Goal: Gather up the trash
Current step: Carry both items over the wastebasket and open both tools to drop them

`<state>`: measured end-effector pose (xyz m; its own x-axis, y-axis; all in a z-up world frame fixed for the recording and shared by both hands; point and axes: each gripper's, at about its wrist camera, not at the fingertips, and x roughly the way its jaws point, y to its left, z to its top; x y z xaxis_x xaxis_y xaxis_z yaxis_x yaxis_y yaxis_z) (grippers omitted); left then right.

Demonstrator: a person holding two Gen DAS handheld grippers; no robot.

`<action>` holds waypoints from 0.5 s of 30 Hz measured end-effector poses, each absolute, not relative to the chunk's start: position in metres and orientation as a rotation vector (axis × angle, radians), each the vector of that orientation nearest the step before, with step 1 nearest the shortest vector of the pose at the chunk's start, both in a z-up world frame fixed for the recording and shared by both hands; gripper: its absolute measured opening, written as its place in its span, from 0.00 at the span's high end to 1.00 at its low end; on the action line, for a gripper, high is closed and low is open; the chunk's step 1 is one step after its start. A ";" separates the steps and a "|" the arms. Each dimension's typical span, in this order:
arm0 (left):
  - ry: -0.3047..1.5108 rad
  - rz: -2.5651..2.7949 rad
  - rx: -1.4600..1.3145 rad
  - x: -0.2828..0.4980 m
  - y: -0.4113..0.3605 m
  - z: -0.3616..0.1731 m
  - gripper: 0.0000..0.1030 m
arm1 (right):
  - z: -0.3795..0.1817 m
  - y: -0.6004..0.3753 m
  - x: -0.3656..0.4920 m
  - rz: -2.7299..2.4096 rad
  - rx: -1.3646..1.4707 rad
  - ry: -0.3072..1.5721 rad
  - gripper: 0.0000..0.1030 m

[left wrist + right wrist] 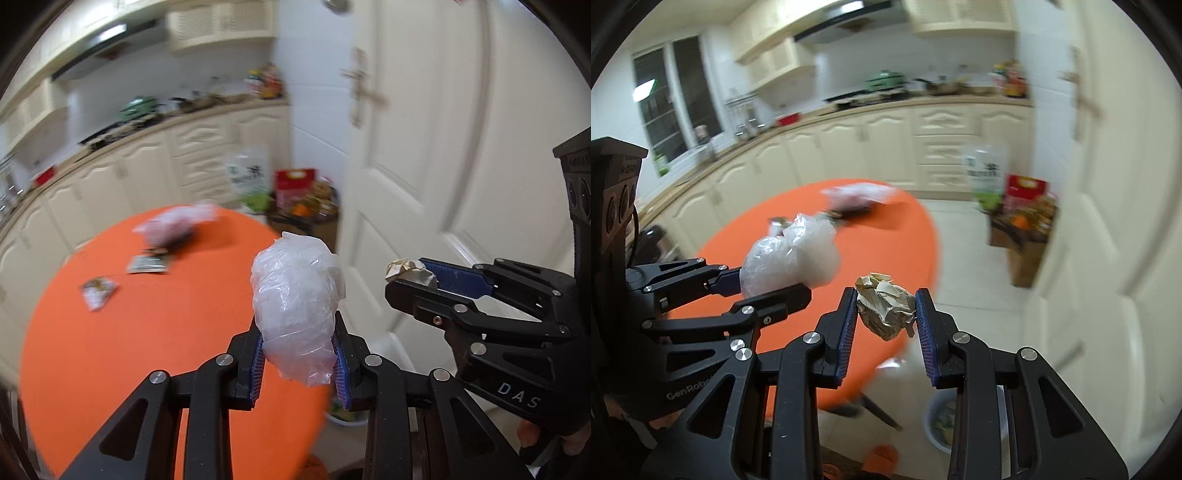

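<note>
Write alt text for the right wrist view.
The right claw grips a crumpled paper wad above the edge of a round orange table. To its left, the left claw holds a bunched clear plastic bag; a trash bin sits on the floor below.

Two wrist fisheyes side by side, close above the orange table (110,332) – both facing the kitchen cabinets (879,144)

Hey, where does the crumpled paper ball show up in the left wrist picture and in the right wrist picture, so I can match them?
Left wrist view: the crumpled paper ball sits at right of centre, pinched at the tip of the right gripper.
Right wrist view: the ball is at centre, low, between that gripper's blue pads.
Shared landmark: the orange table, behind the ball in the right wrist view and left of it in the other.
</note>
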<state>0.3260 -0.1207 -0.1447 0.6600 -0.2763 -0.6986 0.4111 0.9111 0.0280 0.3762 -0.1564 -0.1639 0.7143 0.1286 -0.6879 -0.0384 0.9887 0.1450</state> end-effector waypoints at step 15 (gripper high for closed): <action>0.945 -0.519 0.348 0.355 -0.238 -0.210 0.73 | -0.248 -0.280 0.333 -0.119 0.227 0.904 0.71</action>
<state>0.3548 -0.2382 -0.2097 0.4786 -0.2675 -0.8363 0.5629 0.8245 0.0584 0.3335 -0.2801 -0.2475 0.6144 -0.0070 -0.7890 0.1971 0.9696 0.1449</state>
